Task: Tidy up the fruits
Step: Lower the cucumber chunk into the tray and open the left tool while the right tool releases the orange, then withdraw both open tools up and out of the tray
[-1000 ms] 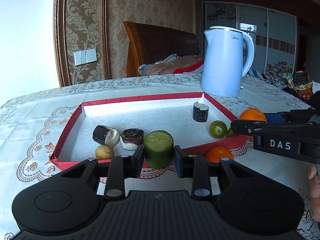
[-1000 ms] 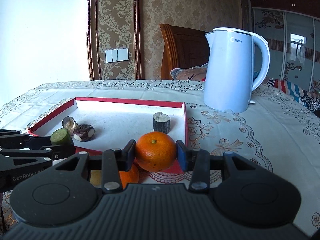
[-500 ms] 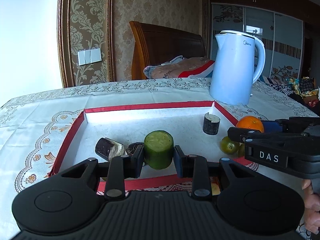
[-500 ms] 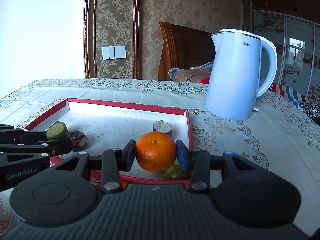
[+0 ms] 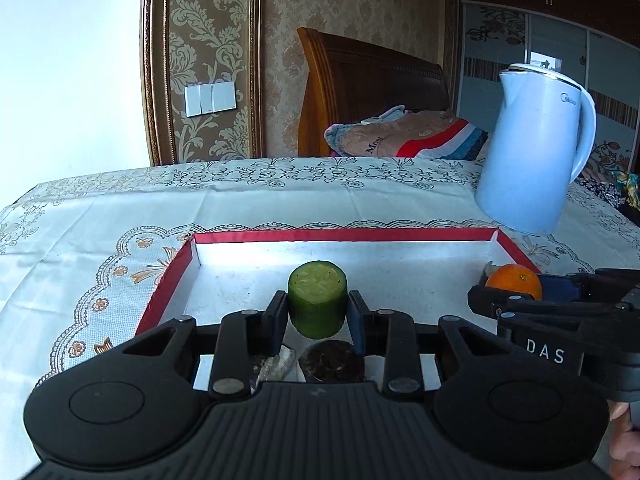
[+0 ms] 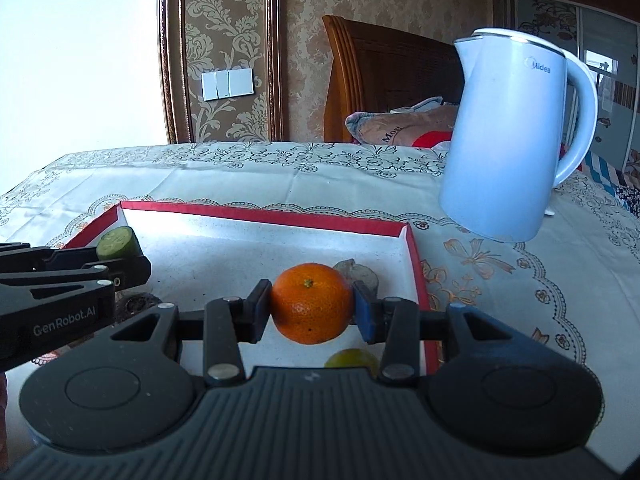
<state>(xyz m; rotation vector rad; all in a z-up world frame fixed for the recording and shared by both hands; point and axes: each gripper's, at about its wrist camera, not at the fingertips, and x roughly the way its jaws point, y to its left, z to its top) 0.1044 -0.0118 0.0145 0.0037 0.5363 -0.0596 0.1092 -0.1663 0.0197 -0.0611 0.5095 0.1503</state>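
Above a red-rimmed tray [image 5: 344,235] on a bench spread with a lace-patterned cloth [image 5: 100,216], two pairs of tongs are held side by side. The left tongs [image 5: 318,314] are clamped on a short green cucumber chunk [image 5: 317,300], gripped across its curved skin with the pale cut face turned upward. The right tongs [image 6: 312,307] are clamped on a mandarin orange [image 6: 311,302], gripped at its widest part with the stem end facing up. Both pieces are carried clear of the white tray floor. Beneath the left tongs a dark round piece [image 5: 331,365] is partly seen in the tray; a small green fruit [image 6: 352,358] and a pale-topped stub [image 6: 358,273] lie under and behind the orange. A pale blue electric kettle [image 6: 508,136] stands beyond the tray's right corner. The cucumber is judged firm, light and slightly slick, so its sides are best gripped; the mandarin is judged soft-skinned and easily bruised, so light pressure at its middle is advised.
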